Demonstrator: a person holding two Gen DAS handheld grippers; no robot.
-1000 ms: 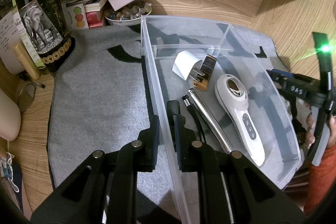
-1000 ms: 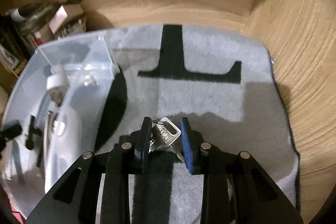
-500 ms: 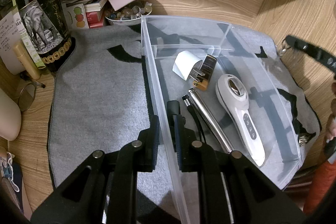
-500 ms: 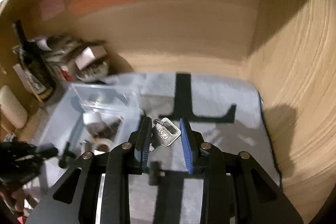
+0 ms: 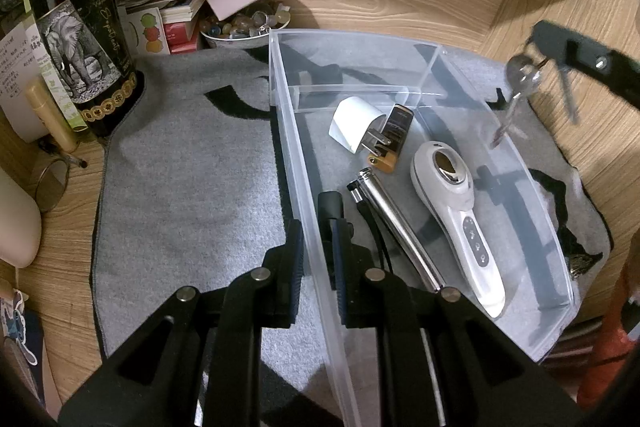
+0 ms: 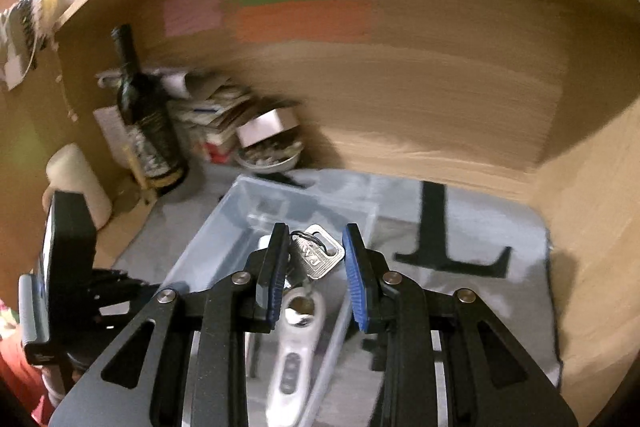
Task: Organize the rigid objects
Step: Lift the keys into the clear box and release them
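Now airborne: keys [image 6: 316,259], pinched by right gripper [image 6: 316,267], lifted from mat to above clear bin [image 5: 304,163]; left gripper [image 5: 316,267] clamps bin wall. Deposit pending.

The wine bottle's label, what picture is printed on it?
A black-and-white elephant on the wine bottle label, above a band of gold coin shapes; clearest in the left wrist view.

Warm dim light; my right view smears near the wine bottle [image 6: 146,123], edges bowed, corners black.
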